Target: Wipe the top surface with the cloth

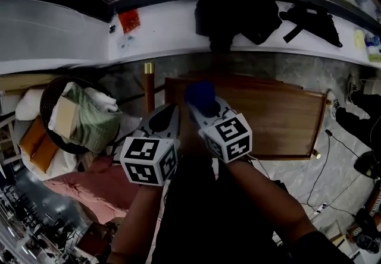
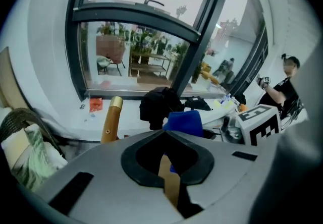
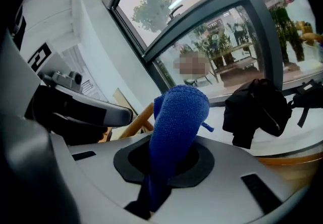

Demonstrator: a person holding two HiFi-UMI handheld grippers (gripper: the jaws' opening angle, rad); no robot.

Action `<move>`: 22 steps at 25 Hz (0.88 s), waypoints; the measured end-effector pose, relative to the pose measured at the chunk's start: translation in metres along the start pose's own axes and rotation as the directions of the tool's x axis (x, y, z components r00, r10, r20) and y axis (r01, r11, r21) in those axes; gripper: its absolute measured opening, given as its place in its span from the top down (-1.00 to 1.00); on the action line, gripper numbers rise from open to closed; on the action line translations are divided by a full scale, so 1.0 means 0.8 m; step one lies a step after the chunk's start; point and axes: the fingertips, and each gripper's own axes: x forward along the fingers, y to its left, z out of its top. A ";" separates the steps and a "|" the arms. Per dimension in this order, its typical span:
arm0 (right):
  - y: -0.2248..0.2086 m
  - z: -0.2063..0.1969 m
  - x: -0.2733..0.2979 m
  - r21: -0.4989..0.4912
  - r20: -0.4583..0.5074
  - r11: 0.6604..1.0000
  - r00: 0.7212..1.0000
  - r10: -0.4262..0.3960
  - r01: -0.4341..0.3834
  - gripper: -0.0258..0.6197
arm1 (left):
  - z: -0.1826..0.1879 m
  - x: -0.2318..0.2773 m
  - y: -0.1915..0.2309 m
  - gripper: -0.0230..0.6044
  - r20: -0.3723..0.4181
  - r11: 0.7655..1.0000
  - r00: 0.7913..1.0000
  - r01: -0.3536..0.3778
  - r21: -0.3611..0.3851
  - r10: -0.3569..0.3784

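Cloth (image 1: pixel 200 96), bunched in the clamped jaws of the right gripper (image 1: pixel 207 111), sits over the surface (image 1: pixel 280 120) near its far left corner, apparently not touching. Tip it down flat, press lightly, and sweep edge to edge. Left gripper (image 1: pixel 166 117), jaws together on nothing, should keep aside.

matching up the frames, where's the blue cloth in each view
Head view: blue cloth at centre, at the tip of the right gripper.
Left gripper view: cloth at centre, just beyond the jaws.
Right gripper view: cloth at centre, pinched between the jaws.
Shared landmark: black bag on the white sill.
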 end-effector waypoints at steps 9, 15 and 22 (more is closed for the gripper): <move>-0.005 -0.028 0.079 0.047 -0.088 0.999 0.996 0.028 -0.024 0.77 | 0.012 0.012 0.033 0.90 -0.067 0.999 0.997 -0.032 0.015 0.033; 0.006 -0.056 0.113 0.068 -0.158 0.996 0.985 0.072 -0.062 0.77 | 0.012 0.009 0.039 0.90 -0.062 1.000 0.998 -0.014 -0.018 0.013; -0.005 -0.085 0.135 0.053 -0.234 0.998 0.971 0.046 -0.034 0.77 | -0.001 0.012 0.039 0.90 -0.081 0.999 0.997 0.007 -0.053 -0.011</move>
